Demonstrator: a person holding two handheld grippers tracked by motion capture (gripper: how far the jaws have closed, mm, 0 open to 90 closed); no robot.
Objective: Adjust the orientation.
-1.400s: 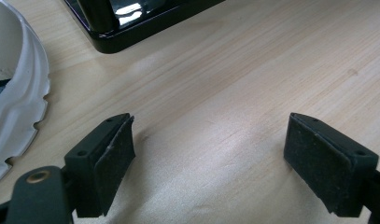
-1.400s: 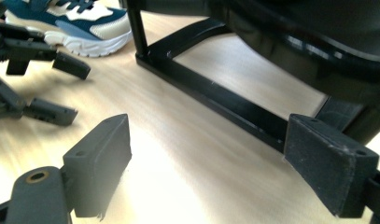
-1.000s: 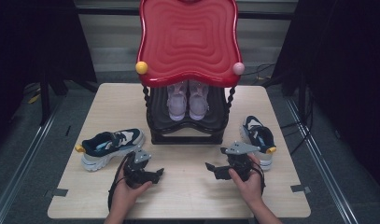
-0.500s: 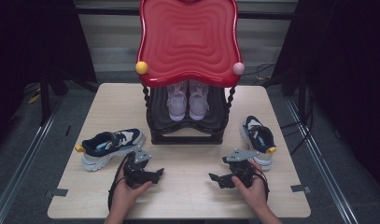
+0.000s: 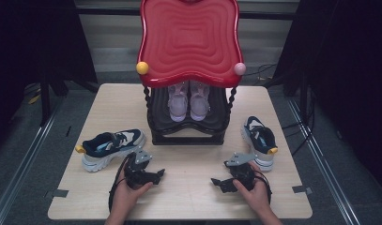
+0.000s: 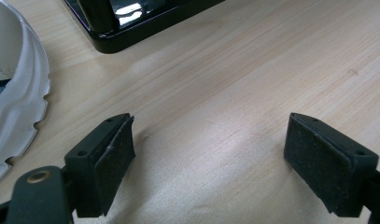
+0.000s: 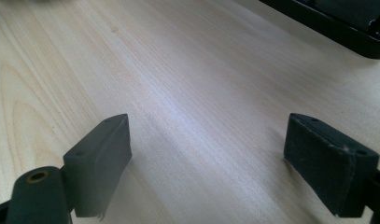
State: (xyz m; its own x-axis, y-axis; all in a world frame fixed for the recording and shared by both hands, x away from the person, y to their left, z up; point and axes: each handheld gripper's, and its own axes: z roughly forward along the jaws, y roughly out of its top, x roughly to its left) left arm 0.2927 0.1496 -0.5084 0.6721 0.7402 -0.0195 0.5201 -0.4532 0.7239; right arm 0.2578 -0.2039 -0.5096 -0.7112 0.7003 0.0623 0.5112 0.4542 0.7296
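A navy and white sneaker (image 5: 111, 147) with a yellow heel tab lies on its side of the table at the left; its white sole (image 6: 15, 102) shows in the left gripper view. A matching sneaker (image 5: 259, 140) stands at the right. A pink pair (image 5: 188, 101) sits on the lower shelf of a black rack (image 5: 188, 126) under a red wavy top (image 5: 188, 40). My left gripper (image 5: 156, 174) rests open on the table, pointing right. My right gripper (image 5: 217, 182) rests open too, pointing left. Both hold nothing over bare wood (image 6: 211, 130) (image 7: 206, 135).
The wooden table (image 5: 188, 197) has open room between the two grippers. The rack's black base (image 6: 131, 28) (image 7: 337, 23) lies just beyond each gripper. Dark curtains and cables surround the table; tape marks sit at its front corners.
My right gripper has drawn back from beside the right sneaker toward the table's front edge and lowered. The left gripper has stayed put.
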